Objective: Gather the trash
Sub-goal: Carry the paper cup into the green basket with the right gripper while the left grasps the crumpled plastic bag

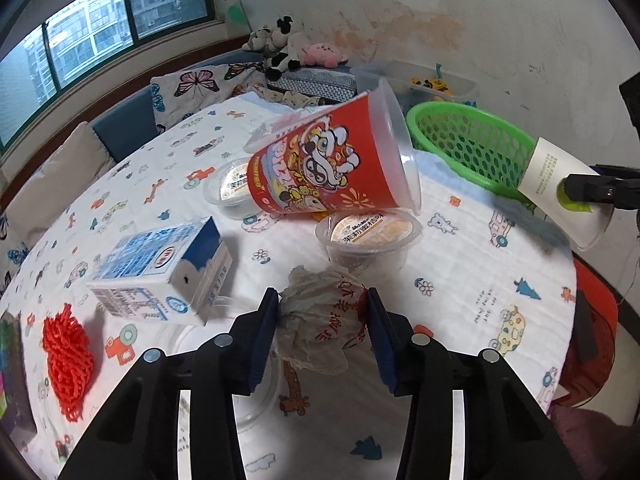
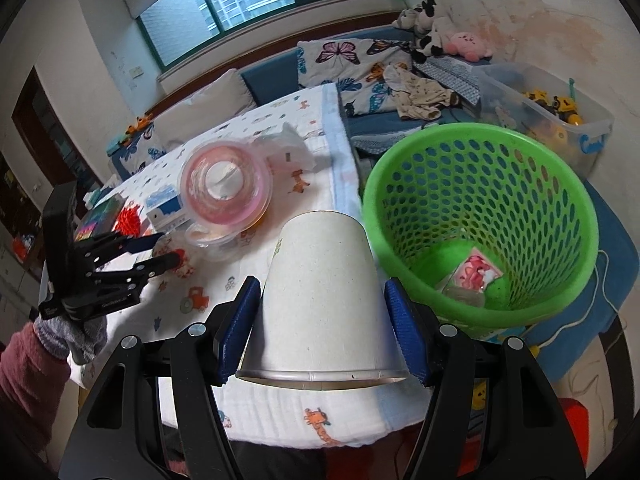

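crumpled paper wrapper (image 1: 324, 320) is pinched between the left gripper (image 1: 323, 309) pads, just over the table (image 1: 460, 320); a white paper cup (image 2: 320, 300) is clamped in the right gripper (image 2: 320, 304), near the green basket (image 2: 480, 208). dropping both in seems next. counted: two jelly cups (image 1: 370, 236), one red cup (image 1: 332, 168), one milk carton (image 1: 160, 272), one red net (image 1: 68, 360)

The right gripper (image 2: 322, 322) clamped a white paper cup (image 2: 320, 300), base pointing forward, over the edge of the animal-print tablecloth (image 2: 280, 412). Just right of it stood a green perforated plastic basket (image 2: 480, 220) with a pink wrapper (image 2: 478, 274) at its bottom. At left, the left gripper (image 2: 160, 246) pinched a crumpled white wrapper (image 2: 178, 258) near a toppled clear red-tinted plastic cup (image 2: 224, 184).
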`<move>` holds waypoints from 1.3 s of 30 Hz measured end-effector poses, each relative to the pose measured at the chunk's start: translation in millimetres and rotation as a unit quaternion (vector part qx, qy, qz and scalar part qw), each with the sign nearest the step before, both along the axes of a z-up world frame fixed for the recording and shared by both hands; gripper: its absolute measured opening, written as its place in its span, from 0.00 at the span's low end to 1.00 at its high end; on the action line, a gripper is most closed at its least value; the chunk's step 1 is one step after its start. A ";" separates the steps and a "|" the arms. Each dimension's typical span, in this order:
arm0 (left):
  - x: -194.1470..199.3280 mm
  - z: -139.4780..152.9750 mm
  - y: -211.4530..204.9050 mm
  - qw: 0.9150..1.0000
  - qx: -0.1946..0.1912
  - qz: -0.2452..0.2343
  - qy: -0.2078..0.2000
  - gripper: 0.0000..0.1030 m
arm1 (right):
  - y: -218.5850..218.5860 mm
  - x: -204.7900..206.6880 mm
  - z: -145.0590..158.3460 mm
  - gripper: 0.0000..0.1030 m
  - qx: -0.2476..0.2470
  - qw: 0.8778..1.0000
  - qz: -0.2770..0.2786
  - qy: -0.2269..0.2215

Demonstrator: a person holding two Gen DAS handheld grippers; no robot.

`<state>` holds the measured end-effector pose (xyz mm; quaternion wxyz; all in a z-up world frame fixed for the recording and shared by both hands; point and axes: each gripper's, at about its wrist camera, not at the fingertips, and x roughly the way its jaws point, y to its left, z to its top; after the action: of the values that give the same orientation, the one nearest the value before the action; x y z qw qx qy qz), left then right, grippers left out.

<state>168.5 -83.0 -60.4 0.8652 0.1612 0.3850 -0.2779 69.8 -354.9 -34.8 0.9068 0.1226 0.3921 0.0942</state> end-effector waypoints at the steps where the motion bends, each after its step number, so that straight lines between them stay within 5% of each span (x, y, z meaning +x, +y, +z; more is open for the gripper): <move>1: -0.4 1.5 1.7 1.000 -0.003 0.001 0.002 0.42 | -3.9 0.0 0.9 0.63 0.003 1.000 -0.004 -0.001; 17: -25.0 64.5 16.8 0.997 -0.078 0.013 0.000 0.41 | -87.4 28.6 8.1 0.63 -0.016 0.994 -0.107 -0.031; 30: -13.6 84.2 -43.6 0.995 -0.096 -0.023 0.003 0.42 | -126.0 78.9 -28.3 0.63 -0.004 0.992 -0.126 0.000; 39: -0.8 82.3 -84.9 0.995 -0.092 -0.043 0.011 0.42 | -138.1 72.5 -20.4 0.64 -0.003 0.992 -0.125 -0.013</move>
<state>167.8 -167.9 21.9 0.8595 0.0941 0.3599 -0.3506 142.3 -493.0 -55.2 0.9168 0.1663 0.3625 -0.0192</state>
